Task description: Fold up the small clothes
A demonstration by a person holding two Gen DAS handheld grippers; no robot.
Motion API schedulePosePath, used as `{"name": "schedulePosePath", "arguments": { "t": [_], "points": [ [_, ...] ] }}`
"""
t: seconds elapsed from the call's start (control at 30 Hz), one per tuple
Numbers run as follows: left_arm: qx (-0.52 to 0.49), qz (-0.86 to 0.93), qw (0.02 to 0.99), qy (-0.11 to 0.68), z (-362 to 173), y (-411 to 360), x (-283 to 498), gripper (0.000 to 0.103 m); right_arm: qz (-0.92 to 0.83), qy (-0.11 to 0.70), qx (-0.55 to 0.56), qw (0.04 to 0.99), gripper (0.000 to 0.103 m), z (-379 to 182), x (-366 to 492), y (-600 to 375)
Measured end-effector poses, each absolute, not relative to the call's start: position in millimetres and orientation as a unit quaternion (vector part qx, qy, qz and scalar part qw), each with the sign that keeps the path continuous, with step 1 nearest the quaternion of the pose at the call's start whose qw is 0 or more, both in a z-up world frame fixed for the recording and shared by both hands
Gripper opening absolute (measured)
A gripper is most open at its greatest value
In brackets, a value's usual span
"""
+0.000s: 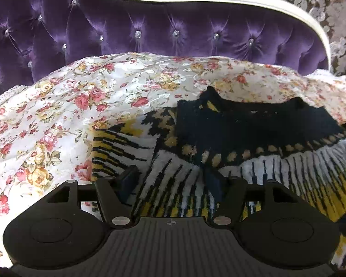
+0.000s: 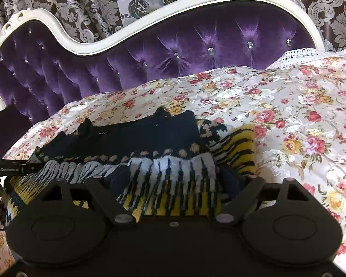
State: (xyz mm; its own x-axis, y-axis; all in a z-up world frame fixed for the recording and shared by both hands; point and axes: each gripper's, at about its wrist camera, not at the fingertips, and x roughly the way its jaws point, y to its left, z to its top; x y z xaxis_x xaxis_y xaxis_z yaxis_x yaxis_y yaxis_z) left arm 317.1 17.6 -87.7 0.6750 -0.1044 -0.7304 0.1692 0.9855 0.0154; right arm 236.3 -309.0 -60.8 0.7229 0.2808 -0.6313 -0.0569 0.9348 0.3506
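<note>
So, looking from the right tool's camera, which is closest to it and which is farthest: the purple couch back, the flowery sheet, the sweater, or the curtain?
1. Sweater: lies between the fingers of the right tool.
2. Flowery sheet: under the sweater, spreading right and back.
3. Purple couch back: rises behind the sheet.
4. Curtain: at the top, behind the couch.

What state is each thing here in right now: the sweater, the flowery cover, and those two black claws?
Sweater: lying on the cover, sides folded in, not gripped.
Cover: spread over the sofa, rumpled.
Sofa: purple tufted back, seat hidden by the cover.
Left gripper: open, fingers either side of the knit.
Right gripper: open, straddling the sweater's hem.
</note>
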Motion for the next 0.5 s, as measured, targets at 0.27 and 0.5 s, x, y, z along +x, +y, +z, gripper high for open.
{"name": "schedulePosePath", "arguments": {
  "t": [0.27,0.5],
  "points": [
    [0.052,-0.057,0.911,0.405,-89.8,7.9,320.2,0.067,0.121,0.37,0.168,0.906,0.103,-61.9,236.3,-306.9],
    [0.055,-0.044,0.907,0.415,-90.0,3.0,324.3,0.068,0.124,0.373,0.181,0.901,0.103,-61.2,236.6,-309.5]
  ]
}}
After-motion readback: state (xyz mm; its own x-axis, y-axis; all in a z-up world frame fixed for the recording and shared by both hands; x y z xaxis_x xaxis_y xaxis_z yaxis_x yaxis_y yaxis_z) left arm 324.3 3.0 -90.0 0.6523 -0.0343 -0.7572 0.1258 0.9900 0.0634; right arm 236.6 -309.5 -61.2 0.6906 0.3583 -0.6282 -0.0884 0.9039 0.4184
